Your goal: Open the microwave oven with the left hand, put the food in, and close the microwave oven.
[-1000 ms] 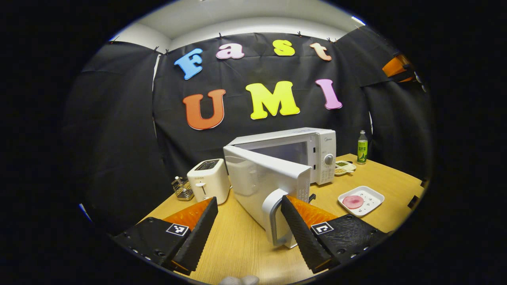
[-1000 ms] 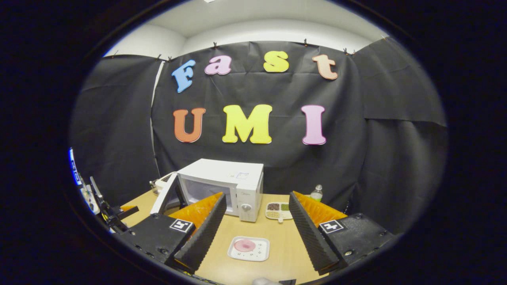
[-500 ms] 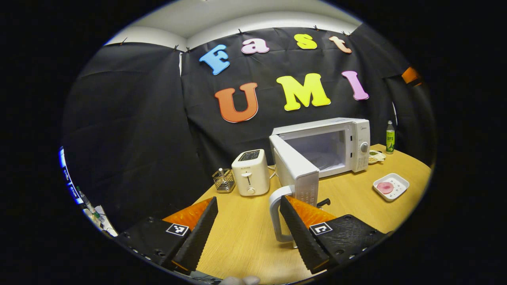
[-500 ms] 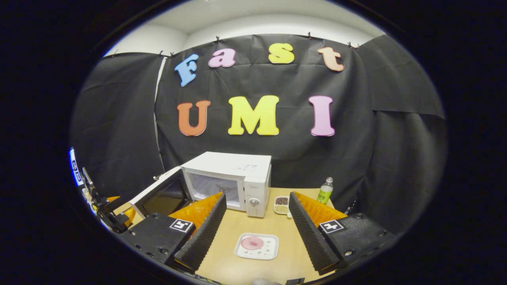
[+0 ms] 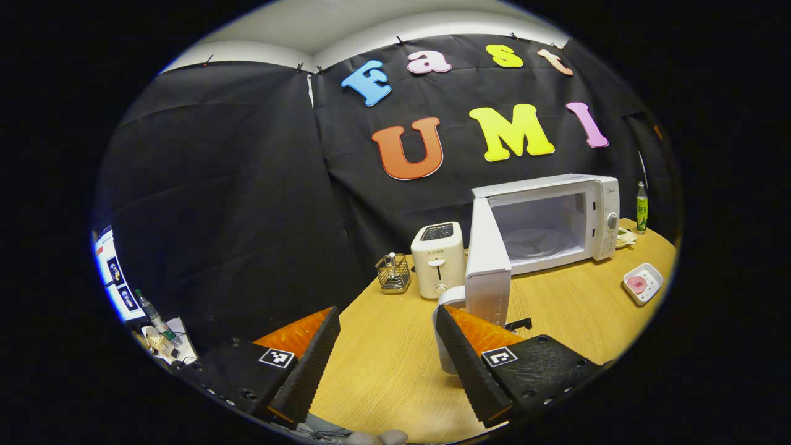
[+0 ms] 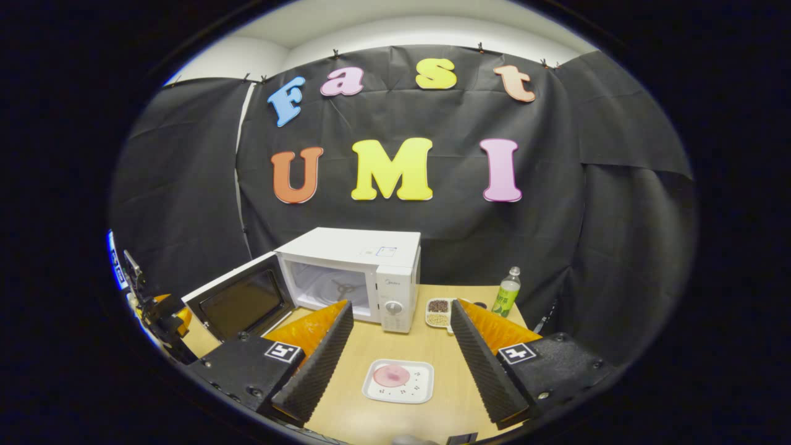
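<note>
We judge the door-opening step about done: in the left gripper view the microwave oven (image 5: 550,219) stands at the back of the tabletop (image 5: 383,358) with its door (image 5: 488,272) swung wide on the hinge at the oven's left side, edge-on to us, and the cavity (image 5: 537,228) open and bare. The left claw (image 5: 386,358) is spread wide; its right-hand finger lies against or just beside the door handle (image 5: 444,337), with the other finger well apart from it, so nothing is pinched. The relation the coming move turns on shows best in the right gripper view: the food, a pink slice on a small white tray (image 6: 398,382), lies straight ahead between the fingers of the right claw (image 6: 400,364), low and near, with the tray's longer side running across the claw's line of sight. That claw is also spread and holds nothing. The right claw is plainly the nearer 1; in the left gripper view the tray sits far off toward the tabletop's right edge. From the tray the cavity lies ahead and a little left, and the tabletop between them is bare. A divided dish (image 6: 439,312) and a green bottle (image 6: 507,293) stand right of the oven, off that path. The open door bounds the left side, so we would lift and carry the tray in from the front-right.
</note>
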